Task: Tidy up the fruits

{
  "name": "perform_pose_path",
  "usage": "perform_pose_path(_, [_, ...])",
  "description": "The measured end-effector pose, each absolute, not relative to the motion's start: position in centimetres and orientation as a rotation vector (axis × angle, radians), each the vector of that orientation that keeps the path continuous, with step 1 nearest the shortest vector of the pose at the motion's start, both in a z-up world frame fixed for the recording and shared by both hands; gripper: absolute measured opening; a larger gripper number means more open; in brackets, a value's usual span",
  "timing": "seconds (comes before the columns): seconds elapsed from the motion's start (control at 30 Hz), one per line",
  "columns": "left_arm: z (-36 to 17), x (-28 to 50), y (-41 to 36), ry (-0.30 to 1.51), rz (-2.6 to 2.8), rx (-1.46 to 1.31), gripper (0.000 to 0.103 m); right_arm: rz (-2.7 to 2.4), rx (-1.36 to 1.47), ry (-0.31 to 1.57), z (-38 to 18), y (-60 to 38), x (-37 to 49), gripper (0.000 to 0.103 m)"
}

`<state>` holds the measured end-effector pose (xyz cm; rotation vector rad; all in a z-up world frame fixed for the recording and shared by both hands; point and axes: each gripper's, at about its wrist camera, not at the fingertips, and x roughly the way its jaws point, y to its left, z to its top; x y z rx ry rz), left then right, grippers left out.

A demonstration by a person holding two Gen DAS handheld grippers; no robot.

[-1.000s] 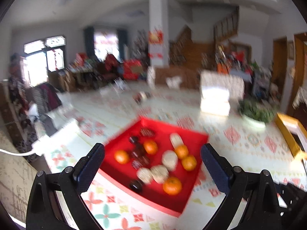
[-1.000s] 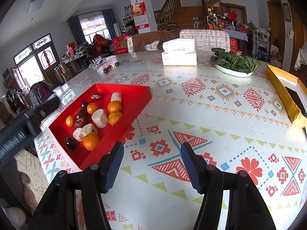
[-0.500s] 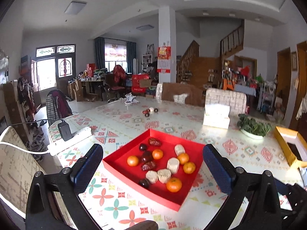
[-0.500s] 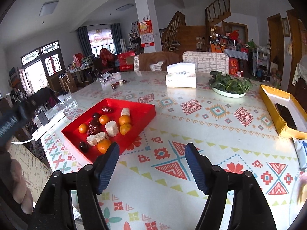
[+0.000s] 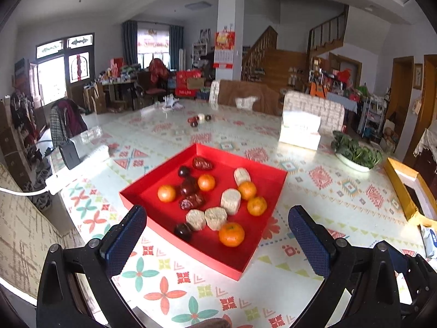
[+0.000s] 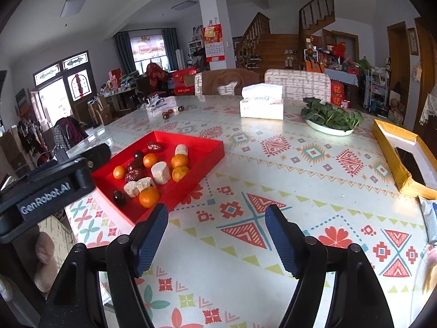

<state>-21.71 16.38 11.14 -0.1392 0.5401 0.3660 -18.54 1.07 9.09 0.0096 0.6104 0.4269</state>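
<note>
A red tray sits on the patterned table. It holds several oranges, dark red dates and pale round cakes. My left gripper is open and empty, above the tray's near edge. My right gripper is open and empty over bare table, right of the tray. The left gripper's body shows at the left of the right wrist view.
A few loose dates and a pale cake lie far back on the table. A tissue box, a plate of greens and a yellow box stand right. A power strip lies left.
Both grippers have drawn nearer to the tray after pulling back; it looms larger in both views. Both stay open and empty. The fruit has not moved.
</note>
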Motion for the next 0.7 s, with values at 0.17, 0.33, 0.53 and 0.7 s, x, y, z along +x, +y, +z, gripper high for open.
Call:
perform_pose_path(0.17, [9.9,-20.2,17.1,0.583,0.373,-0.144,0.103,0.438,-0.008,0.64,8.3,2.0,-17.2,0.078])
perform_pose_path(0.33, [8.9,-18.9,18.1,0.619,0.374,-0.164,0.103,0.447,-0.019,0.666,7.7,2.9,-15.9,0.078])
perform_pose_path(0.53, [7.9,-17.7,19.5,0.652,0.382,-0.18,0.103,0.456,-0.034,0.698,6.8,4.2,-14.5,0.078])
perform_pose_path(0.7, [8.0,-17.0,20.6,0.658,0.389,-0.193,0.103,0.472,-0.05,0.714,6.4,5.3,-13.8,0.078])
